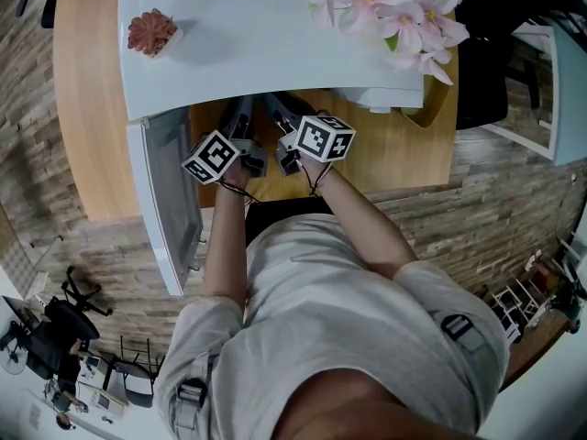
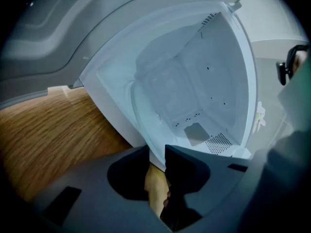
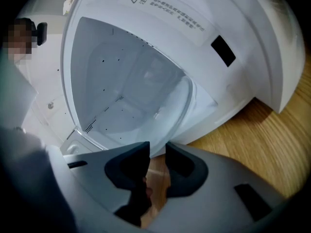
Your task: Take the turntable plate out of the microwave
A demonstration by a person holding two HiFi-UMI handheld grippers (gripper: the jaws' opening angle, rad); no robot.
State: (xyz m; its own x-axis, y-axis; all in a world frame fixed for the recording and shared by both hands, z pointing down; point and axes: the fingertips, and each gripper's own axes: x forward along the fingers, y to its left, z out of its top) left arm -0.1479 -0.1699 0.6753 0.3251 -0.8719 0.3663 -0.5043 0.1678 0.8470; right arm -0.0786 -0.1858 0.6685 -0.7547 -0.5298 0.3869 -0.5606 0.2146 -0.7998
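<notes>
The clear glass turntable plate [image 2: 160, 110] lies in the white microwave's cavity [image 2: 214, 72], its near rim reaching the front opening. My left gripper [image 2: 156, 154] has its dark jaws closed on that rim at the plate's left side. In the right gripper view the plate [image 3: 160, 106] shows again, and my right gripper [image 3: 157, 152] is shut on its near rim too. From the head view both grippers, left [image 1: 240, 117] and right [image 1: 280, 113], reach side by side under the microwave's top [image 1: 266, 35], which hides the plate.
The microwave door [image 1: 170, 191] stands swung open on the left. Pink flowers [image 1: 385, 7] and a small pink plant [image 1: 154, 32] sit on top of the microwave. The wooden table [image 1: 83, 108] carries the oven. A dark chair [image 1: 486, 71] stands at the right.
</notes>
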